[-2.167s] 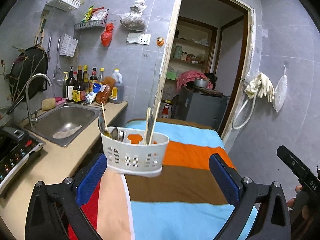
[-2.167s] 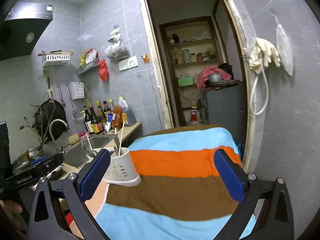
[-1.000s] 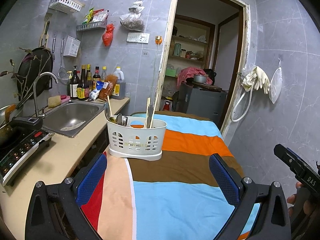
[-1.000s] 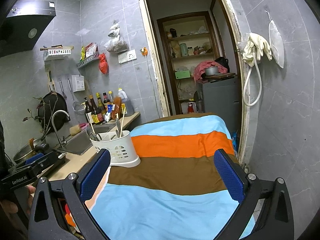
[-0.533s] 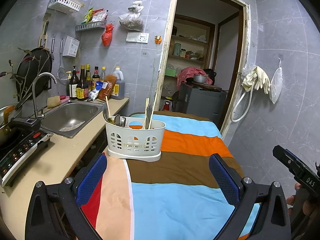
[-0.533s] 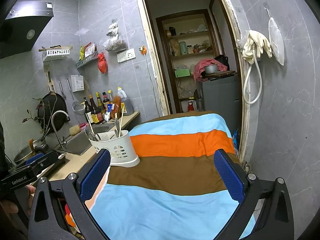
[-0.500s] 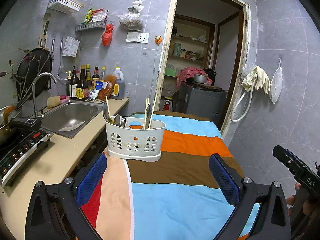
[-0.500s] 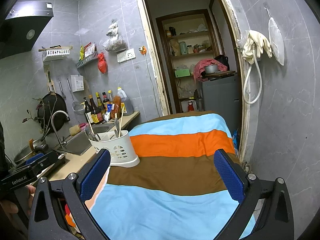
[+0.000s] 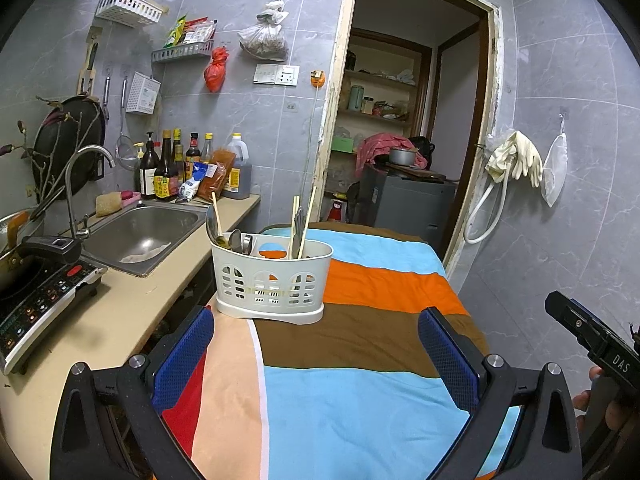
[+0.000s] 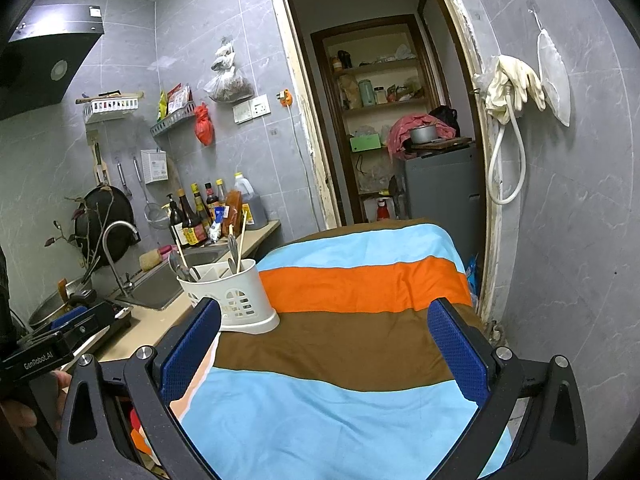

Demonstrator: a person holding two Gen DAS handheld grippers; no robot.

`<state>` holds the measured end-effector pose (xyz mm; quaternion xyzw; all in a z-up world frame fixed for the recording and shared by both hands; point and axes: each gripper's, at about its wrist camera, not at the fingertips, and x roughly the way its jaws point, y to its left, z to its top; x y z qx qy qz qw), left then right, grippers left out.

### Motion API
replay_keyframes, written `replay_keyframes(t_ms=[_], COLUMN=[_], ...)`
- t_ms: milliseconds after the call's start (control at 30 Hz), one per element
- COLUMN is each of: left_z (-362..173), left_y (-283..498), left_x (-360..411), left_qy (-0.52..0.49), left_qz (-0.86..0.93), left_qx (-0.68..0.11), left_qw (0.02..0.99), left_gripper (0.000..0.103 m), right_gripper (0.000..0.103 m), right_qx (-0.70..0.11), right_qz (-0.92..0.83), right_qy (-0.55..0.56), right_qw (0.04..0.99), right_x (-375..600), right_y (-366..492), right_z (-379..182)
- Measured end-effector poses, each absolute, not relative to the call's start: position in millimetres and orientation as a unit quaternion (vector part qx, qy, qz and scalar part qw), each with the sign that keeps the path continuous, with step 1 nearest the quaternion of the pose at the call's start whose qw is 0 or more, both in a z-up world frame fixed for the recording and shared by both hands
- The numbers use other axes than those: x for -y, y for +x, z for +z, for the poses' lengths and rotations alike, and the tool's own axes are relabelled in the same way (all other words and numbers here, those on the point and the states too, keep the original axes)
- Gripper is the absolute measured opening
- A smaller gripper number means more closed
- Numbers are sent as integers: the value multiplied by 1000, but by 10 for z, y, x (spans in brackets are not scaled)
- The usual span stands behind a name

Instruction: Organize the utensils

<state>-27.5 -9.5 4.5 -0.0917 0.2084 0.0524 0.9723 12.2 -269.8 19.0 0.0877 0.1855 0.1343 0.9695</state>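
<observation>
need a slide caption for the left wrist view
Open left tongs face a white utensil caddy holding spoons and chopsticks on the striped cloth.

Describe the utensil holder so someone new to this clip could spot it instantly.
Find the striped cloth covering the table beside the kitchen counter. At its far left corner, nearest the sink, stands the utensil holder. It is a white plastic basket with slotted sides, the only thing on the cloth, with spoons and chopsticks sticking up from it.

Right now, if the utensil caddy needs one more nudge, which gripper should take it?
Probably the left gripper: it is open, and the white utensil caddy stands upright almost straight ahead of it. From the right gripper, also open, the caddy sits off beyond its left finger.
</observation>
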Motion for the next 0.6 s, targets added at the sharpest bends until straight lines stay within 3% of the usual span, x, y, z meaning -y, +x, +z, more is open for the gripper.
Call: replay_keyframes(t_ms=[600], left_z=[35], left_y=[-247], left_x=[72], left_qy=[-91], left_qz=[52], left_qx=[-212], left_qw=[972], left_gripper=[102], right_gripper=[101], right_qx=[-190], right_qz=[133], right_qy=[90], right_qw=[969], right_x=[2689], right_y=[123], right_z=[185])
